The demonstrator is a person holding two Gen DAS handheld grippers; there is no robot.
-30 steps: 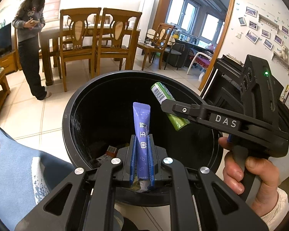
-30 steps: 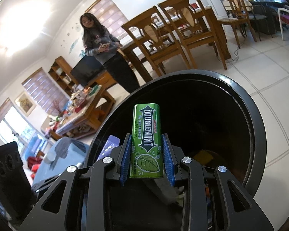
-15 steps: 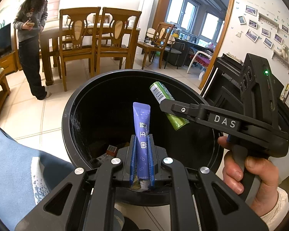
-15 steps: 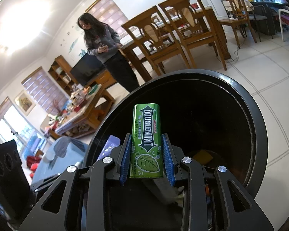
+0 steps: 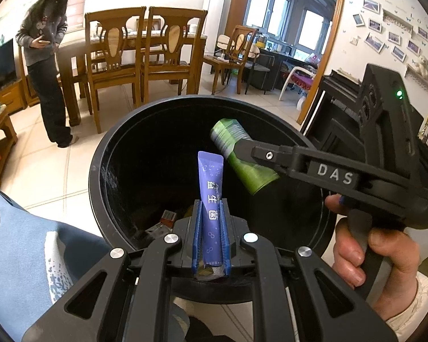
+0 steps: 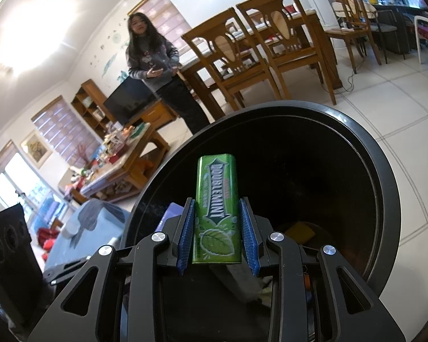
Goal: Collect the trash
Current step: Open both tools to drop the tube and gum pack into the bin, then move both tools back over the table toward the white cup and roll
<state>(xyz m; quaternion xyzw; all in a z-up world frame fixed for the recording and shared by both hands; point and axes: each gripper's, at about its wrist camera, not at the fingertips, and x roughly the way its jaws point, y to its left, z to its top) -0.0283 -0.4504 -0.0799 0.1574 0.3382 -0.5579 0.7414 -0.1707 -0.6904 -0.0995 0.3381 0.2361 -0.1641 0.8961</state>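
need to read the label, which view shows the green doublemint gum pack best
The right wrist view: the green Doublemint gum pack faces the camera between the right gripper fingers, logo readable. The left wrist view shows it only end-on, blurred and partly behind a finger.

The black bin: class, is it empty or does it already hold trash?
Not empty. In the black bin, scraps lie at the bottom: a small orange-and-white packet in the left wrist view, something yellow in the right.
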